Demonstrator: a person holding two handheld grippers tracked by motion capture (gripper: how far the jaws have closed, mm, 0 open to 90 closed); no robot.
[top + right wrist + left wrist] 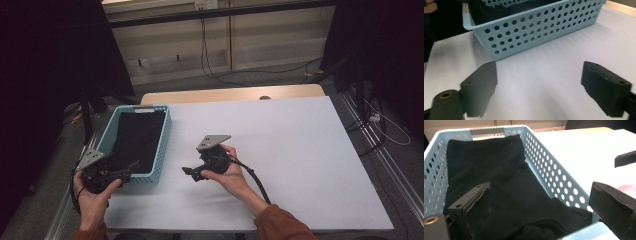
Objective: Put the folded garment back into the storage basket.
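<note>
Black cloth (499, 182) fills the blue basket (554, 172); both grippers' jaws gape empty.

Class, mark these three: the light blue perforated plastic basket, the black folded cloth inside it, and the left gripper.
Light blue perforated plastic basket (162, 150): high view, right wall.
Black folded cloth (499, 177): left gripper view, middle of its surface.
Left gripper (134, 167): high view, between its open jaw tips.

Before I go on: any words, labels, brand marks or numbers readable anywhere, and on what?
None: no readable text on the blue basket, the black cloth in it, the white table, or either tongs.
</note>
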